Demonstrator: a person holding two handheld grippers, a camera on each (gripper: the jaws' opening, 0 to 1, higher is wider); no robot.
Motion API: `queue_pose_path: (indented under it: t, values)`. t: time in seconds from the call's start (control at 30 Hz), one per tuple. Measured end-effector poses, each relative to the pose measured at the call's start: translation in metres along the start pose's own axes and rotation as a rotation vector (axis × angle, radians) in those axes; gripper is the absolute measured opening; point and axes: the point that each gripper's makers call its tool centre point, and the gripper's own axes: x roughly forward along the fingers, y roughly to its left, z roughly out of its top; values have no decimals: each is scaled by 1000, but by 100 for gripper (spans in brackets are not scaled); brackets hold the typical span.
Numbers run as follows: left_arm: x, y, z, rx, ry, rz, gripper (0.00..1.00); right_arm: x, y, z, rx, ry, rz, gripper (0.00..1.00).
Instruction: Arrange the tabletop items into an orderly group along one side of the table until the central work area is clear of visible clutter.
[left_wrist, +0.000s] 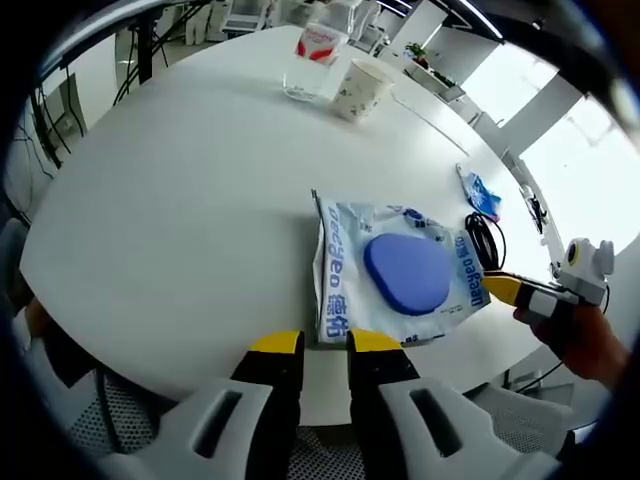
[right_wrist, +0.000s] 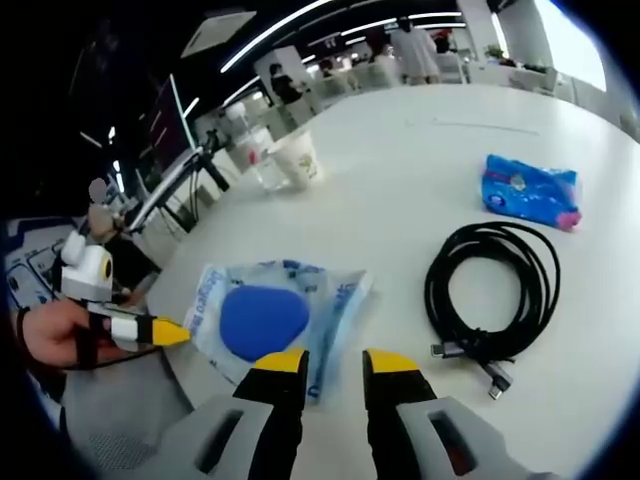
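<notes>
While both grippers are hovering at the table's near edge, a clear plastic bag with blue printing and a blue oval pad inside is lying flat on the white table, close to that edge. In the left gripper view, the left gripper is sitting just short of the bag, its yellow-tipped jaws standing slightly apart with nothing between them. In the right gripper view, the right gripper is poised over the bag's corner, jaws likewise parted a little and gripping nothing. A coiled black cable is lying beside the bag, apart from it. A small blue packet is resting beyond the cable. Farther across the table, a paper cup, a clear glass and a red and white pack are standing close together as a group. People are standing in the background of the right gripper view.
</notes>
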Motion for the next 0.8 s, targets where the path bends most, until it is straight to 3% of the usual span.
queue_pose_path:
  t: [0.3, 0.4, 0.5, 0.8]
  values:
    - [2, -2, -2, 16, 13, -7, 11, 6, -1, 2, 12, 10, -9, 16]
    - [3, -2, -3, 22, 18, -8, 10, 6, -6, 4, 2, 0, -35, 8]
    - [3, -3, -3, 21, 25, -12, 10, 7, -5, 5, 38, -9, -25, 9]
    - [7, -3, -1, 16, 30, -19, 7, 11, -3, 4, 7, 15, -18, 4]
